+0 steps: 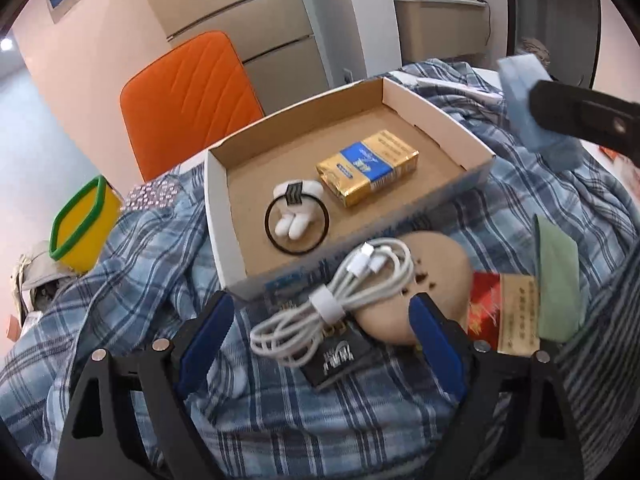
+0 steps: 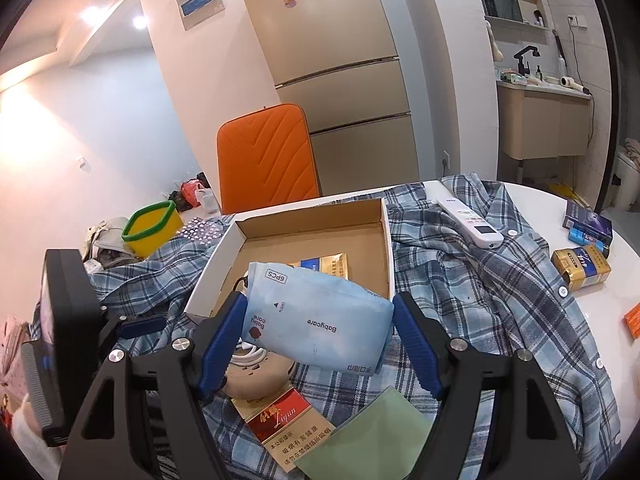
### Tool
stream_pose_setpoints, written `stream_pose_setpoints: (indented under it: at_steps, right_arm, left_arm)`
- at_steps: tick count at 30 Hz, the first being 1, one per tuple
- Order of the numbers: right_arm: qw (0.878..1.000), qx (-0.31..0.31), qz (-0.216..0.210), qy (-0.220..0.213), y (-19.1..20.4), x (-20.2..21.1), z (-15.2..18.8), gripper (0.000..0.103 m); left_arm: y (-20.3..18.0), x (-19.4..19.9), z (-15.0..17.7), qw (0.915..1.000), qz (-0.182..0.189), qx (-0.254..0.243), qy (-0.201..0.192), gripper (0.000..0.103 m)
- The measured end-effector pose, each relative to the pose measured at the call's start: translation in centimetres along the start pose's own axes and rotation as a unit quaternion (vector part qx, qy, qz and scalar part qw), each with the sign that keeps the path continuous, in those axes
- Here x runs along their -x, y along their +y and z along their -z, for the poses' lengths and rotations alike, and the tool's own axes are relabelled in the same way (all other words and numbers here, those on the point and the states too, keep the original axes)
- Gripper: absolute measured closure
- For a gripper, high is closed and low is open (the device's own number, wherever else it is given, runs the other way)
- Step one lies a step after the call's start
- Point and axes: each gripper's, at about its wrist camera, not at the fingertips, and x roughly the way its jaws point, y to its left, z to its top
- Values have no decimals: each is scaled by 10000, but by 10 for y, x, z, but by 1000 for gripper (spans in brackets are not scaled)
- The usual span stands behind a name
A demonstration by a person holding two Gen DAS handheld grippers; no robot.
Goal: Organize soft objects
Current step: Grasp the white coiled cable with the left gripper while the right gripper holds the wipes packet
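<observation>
One plaid shirt (image 2: 480, 280) covers the table, and on it sits the cardboard box (image 1: 224, 216) with a gold packet (image 1: 368, 168) and a hair tie (image 1: 297, 222) inside. My right tongs (image 2: 320, 320) clamp the pale blue wipes pack (image 2: 320, 320) above the box's near edge. My left tongs (image 1: 320, 320) stand open, empty, over the white cable (image 1: 340, 300).
</observation>
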Motion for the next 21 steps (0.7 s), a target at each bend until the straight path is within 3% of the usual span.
stream_pose_setpoints:
  at_steps: [1,2,3,6,9,17,21]
  right_arm:
    - [10000,-25,-5,3,-1,0,0,26]
    - [10000,-53,-13,8,-2,0,0,26]
    - [10000,-70,-25,16,-3,0,-1,26]
    - [10000,-75,-47,31,-3,0,-1,26]
    - [10000,-34,-63,53,-1,-1,-1,26]
    - [10000,-20,-37,55,0,-2,-1,26]
    - [10000,-35,-38,29,-2,0,-1,26]
  left_arm:
    - [1,-3,-1,10000,-5,-6,62,38]
    - [3,-8,-1,9997,10,24,233,56]
    - [5,-13,-1,9992,78,92,372,64]
    - [10,-15,1,9987,247,236,387,66]
    - [10,-17,4,9985,273,298,378,82]
    - [12,7,11,9976,348,581,129,85]
    - [19,41,8,9957,309,808,-333,85]
